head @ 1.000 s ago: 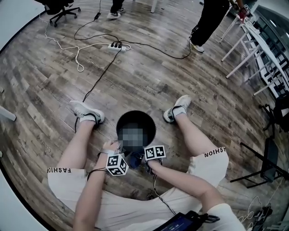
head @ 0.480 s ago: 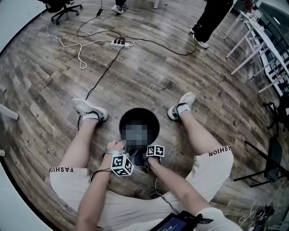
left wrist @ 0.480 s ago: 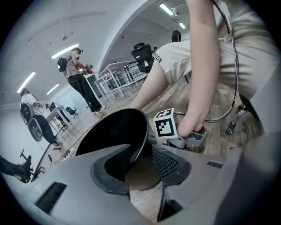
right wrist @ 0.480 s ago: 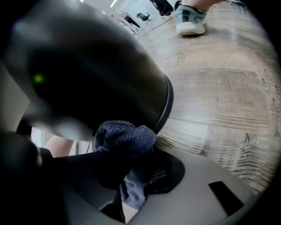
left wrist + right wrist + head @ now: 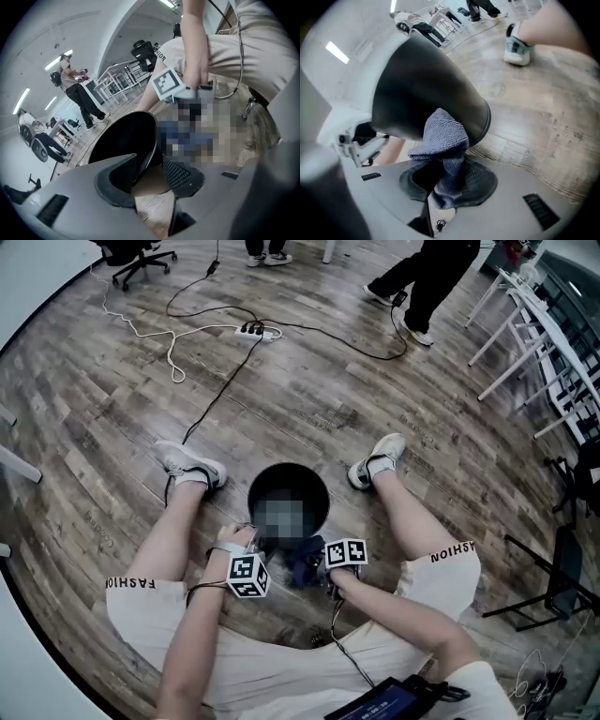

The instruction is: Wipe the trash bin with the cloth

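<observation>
Floor (image 5: 309,409): wood-grain planks. The person sits on it with legs spread, in pale shorts (image 5: 281,676). "FASHION" is printed on each leg hem, upright on the left leg and upside down on the right as the head view shows them.

Trash bin (image 5: 317,486): black and round, standing on the floor between the person's legs, opening up. No label is readable on it.

Left gripper (image 5: 149,161): jaws set over the near rim of the bin, one pad inside and the other against the outer wall. They have just been closing and now clamp the rim.

Right gripper (image 5: 443,173): jaws pinched together on the cloth (image 5: 443,136). The cloth is blue-grey knit, and its bunched upper end lies against the bin's outer wall, low down on the side facing the person.

Power strip (image 5: 255,332): white, well beyond the bin, with cables trailing across the floor. Its print is too small to read.
</observation>
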`<state>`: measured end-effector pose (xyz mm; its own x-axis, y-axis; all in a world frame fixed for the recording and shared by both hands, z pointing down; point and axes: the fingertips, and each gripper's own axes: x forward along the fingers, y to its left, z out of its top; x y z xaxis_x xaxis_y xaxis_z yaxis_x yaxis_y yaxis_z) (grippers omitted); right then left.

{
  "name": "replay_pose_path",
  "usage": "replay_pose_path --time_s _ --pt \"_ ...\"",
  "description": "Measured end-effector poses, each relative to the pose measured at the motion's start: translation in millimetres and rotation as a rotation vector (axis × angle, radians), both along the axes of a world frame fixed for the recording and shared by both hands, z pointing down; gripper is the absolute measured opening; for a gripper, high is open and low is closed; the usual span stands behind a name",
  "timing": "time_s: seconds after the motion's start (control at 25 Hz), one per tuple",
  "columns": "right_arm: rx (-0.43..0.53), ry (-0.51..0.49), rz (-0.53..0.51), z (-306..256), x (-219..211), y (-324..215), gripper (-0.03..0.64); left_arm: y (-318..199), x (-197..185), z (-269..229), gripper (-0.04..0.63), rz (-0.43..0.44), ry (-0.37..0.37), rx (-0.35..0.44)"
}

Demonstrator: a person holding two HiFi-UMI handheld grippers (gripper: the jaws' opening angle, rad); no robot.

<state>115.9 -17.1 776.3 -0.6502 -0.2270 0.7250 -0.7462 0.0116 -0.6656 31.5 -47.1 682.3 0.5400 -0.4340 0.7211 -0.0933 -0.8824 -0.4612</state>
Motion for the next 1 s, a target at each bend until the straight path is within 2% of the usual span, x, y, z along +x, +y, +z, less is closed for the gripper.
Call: replay_pose_path --time_s 0.12,0.24,0.36,0.6,0.84,1.0 --pt "0.094 -0.05 -0.018 -60 -2 0 0.089 1 -2 7 0.16 0.034 -0.024 -0.004" --pt "0.192 -0.084 -0.046 -104 -10 -5 0.089 0 -1 8 0.16 0.01 -0.021 -0.014" --pt "0.253 -0.096 -0.082 -120 -25 -12 0.089 2 2 7 0.16 -0.021 -0.014 -0.036" --pt "0.192 -0.109 -0.082 -93 -43 -12 0.089 8 13 3 0.156 -0.052 0.038 -0.088" --pt "0.114 -0.067 -0.025 -39 -41 -12 0.089 12 24 1 0.132 -0.047 0.073 -0.105" --pt "0.097 -0.017 0.004 -5 -33 -16 0.089 12 29 -2 0.112 -0.041 0.099 -0.115"
